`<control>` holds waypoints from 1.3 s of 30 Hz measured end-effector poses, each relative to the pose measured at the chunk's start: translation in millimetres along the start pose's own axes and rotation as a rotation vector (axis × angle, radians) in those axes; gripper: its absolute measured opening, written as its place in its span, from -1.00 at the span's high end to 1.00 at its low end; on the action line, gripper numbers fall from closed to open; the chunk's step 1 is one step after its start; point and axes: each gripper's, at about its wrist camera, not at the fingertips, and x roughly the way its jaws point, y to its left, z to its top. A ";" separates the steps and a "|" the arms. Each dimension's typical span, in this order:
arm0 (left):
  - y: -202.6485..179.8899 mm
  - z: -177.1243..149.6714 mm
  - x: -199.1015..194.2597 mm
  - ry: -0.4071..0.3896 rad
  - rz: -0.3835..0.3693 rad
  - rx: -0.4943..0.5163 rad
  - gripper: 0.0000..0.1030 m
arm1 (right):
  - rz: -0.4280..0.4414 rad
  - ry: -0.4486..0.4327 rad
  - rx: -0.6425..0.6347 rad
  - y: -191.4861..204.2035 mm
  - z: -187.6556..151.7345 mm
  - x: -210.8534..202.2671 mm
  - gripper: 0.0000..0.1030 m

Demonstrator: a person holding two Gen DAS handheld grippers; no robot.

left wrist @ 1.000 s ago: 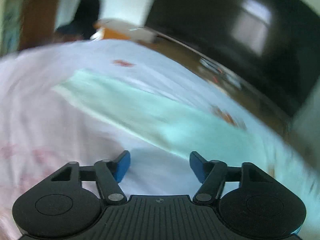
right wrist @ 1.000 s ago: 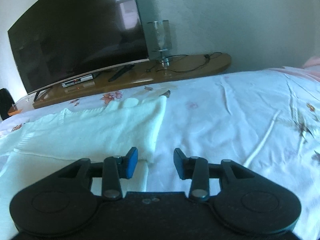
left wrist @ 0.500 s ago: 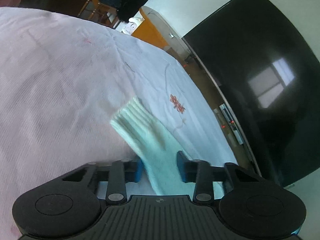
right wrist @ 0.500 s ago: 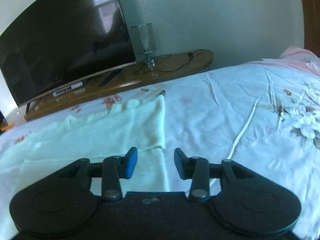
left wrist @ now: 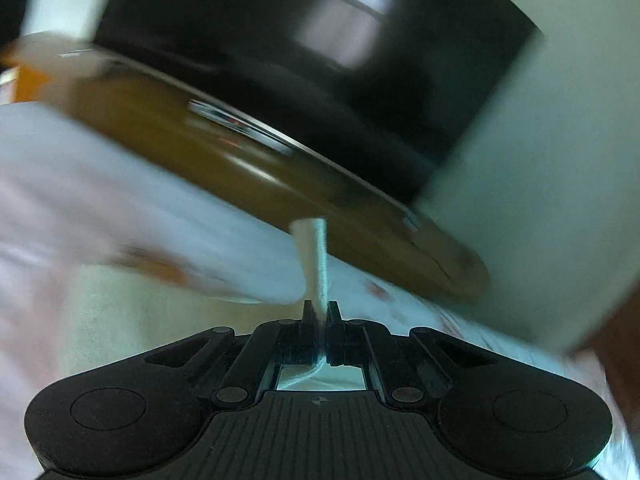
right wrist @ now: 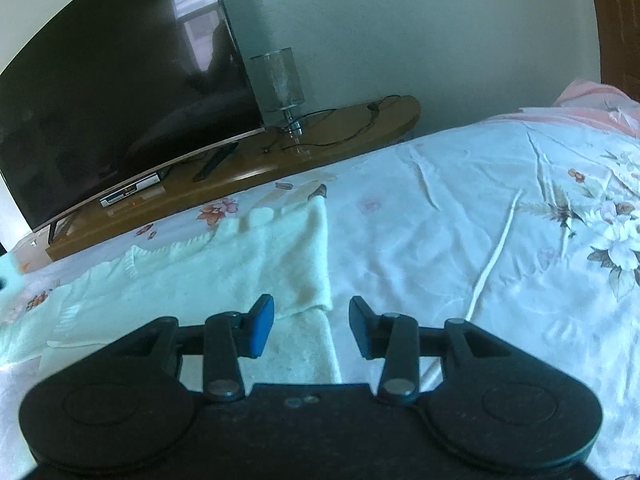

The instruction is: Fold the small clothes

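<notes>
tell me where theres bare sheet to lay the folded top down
Free: the floral bedsheet right of the pale knit top, running to the pink pillow. Crowded: the left side, which the top covers, with the right gripper open over its edge. The left gripper pinches a sleeve.

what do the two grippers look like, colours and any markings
Both are black plastic with a ribbed central body, two rounded lobes bearing circular discs, and hinged finger links with silver pivot pins. The right gripper has blue finger pads. The left gripper carries a small crosshair mark. No cables or sleeves show.
</notes>
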 end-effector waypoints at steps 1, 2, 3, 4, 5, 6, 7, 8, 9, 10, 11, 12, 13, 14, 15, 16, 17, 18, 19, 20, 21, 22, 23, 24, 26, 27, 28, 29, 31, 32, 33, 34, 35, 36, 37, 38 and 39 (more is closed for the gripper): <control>-23.6 -8.0 12.9 0.025 -0.019 0.032 0.93 | 0.001 0.001 0.003 -3.2 -1.0 -0.7 0.21; -49.4 -18.6 28.8 0.061 -0.046 0.060 0.93 | 0.000 0.001 0.006 -5.8 -2.0 -2.5 0.21; -69.3 -27.7 40.7 0.086 -0.057 0.087 0.93 | 0.001 -0.002 0.009 -10.5 -2.3 -4.4 0.21; -91.8 -39.3 53.2 0.115 -0.070 0.128 0.93 | 0.002 -0.003 0.016 -15.7 -2.1 -6.5 0.21; -109.9 -47.6 63.7 0.139 -0.079 0.164 0.93 | 0.002 -0.004 0.024 -21.3 -1.1 -8.4 0.21; -129.1 -60.0 74.4 0.168 -0.080 0.202 0.93 | 0.003 -0.008 0.034 -27.6 0.4 -10.8 0.20; -144.1 -72.2 81.7 0.197 -0.080 0.232 0.93 | 0.002 -0.014 0.042 -33.4 1.9 -13.4 0.20; -158.1 -84.6 91.5 0.228 -0.080 0.260 0.93 | 0.001 -0.018 0.049 -39.5 3.7 -15.8 0.19; -168.9 -95.7 98.4 0.261 -0.080 0.280 0.93 | 0.000 -0.020 0.056 -46.1 5.6 -17.9 0.17; -179.3 -107.9 103.8 0.298 -0.079 0.307 0.92 | -0.002 -0.022 0.062 -52.7 7.3 -19.8 0.16; -189.4 -117.6 105.0 0.275 -0.062 0.357 0.92 | -0.006 -0.022 0.067 -58.5 8.8 -21.1 0.12; -200.2 -126.3 97.3 0.246 -0.040 0.413 0.63 | -0.007 -0.022 0.073 -63.5 9.8 -21.9 0.06; -207.7 -129.2 94.4 0.247 -0.056 0.447 0.04 | -0.004 -0.020 0.083 -68.5 10.8 -22.4 0.02; -213.1 -130.9 87.7 0.246 -0.078 0.453 -0.23 | 0.002 -0.020 0.093 -72.2 11.8 -22.8 -0.05; -215.4 -130.3 76.6 0.212 -0.071 0.461 -0.35 | 0.008 -0.022 0.100 -73.9 12.4 -22.5 -0.06; -215.3 -129.1 64.1 0.179 -0.053 0.481 -0.35 | 0.017 -0.024 0.105 -73.7 12.8 -21.7 -0.06; -210.4 -125.3 53.1 0.168 -0.043 0.484 -0.35 | 0.034 -0.025 0.109 -72.0 13.1 -20.5 -0.06; -196.3 -119.1 45.3 0.165 -0.024 0.455 -0.35 | 0.059 -0.027 0.114 -68.4 14.3 -18.3 -0.06; -176.9 -111.4 38.4 0.163 -0.002 0.422 -0.34 | 0.085 -0.030 0.119 -63.3 15.8 -15.0 -0.06; -162.2 -106.5 29.1 0.157 0.031 0.405 -0.34 | 0.115 -0.030 0.122 -55.4 17.1 -10.2 -0.06; -146.2 -102.5 18.6 0.140 0.075 0.392 -0.34 | 0.142 -0.024 0.123 -48.3 18.5 -4.7 -0.06; -131.2 -101.0 9.1 0.125 0.109 0.381 -0.34 | 0.174 -0.011 0.126 -38.8 19.6 2.3 -0.06; -114.2 -99.0 -1.8 0.117 0.149 0.373 -0.34 | 0.211 0.008 0.134 -29.2 20.2 10.7 -0.06; -97.2 -98.6 -12.8 0.112 0.190 0.372 -0.34 | 0.250 0.032 0.143 -18.6 20.4 20.9 -0.06; -68.3 -99.4 -26.6 0.114 0.255 0.362 -0.34 | 0.299 0.088 0.144 3.4 18.9 42.1 -0.06; -53.0 -98.3 -34.9 0.121 0.278 0.349 -0.34 | 0.305 0.116 0.129 16.1 16.9 54.0 -0.06; -42.3 -98.2 -36.9 0.125 0.298 0.335 -0.34 | 0.302 0.134 0.120 24.6 15.7 62.5 -0.06; -34.2 -98.0 -38.0 0.123 0.315 0.324 -0.34 | 0.299 0.156 0.116 32.5 13.5 71.6 -0.06; -16.9 -98.1 -38.1 0.127 0.321 0.294 -0.34 | 0.304 0.195 0.135 43.3 9.9 89.1 -0.06; -11.1 -97.3 -37.3 0.132 0.309 0.280 -0.34 | 0.318 0.202 0.150 46.0 9.1 95.9 -0.04; -8.5 -96.5 -33.5 0.137 0.303 0.277 -0.34 | 0.325 0.205 0.162 49.7 8.7 101.0 0.03; -8.7 -96.3 -28.2 0.136 0.305 0.281 -0.34 | 0.330 0.202 0.170 53.0 8.9 105.2 0.12; -8.1 -96.0 -25.9 0.133 0.294 0.281 -0.34 | 0.333 0.200 0.172 57.0 9.1 109.7 0.31; -8.7 -95.0 -21.8 0.131 0.281 0.281 -0.34 | 0.327 0.202 0.165 60.9 9.5 112.8 0.48; -11.5 -93.2 -10.9 0.135 0.278 0.279 -0.34 | 0.315 0.204 0.149 65.8 10.6 115.8 0.54; -12.1 -92.7 -5.6 0.142 0.281 0.279 -0.34 | 0.311 0.201 0.128 71.2 12.1 116.8 0.67; -11.9 -91.6 -4.0 0.141 0.290 0.282 -0.34 | 0.318 0.193 0.115 73.3 13.8 115.6 0.84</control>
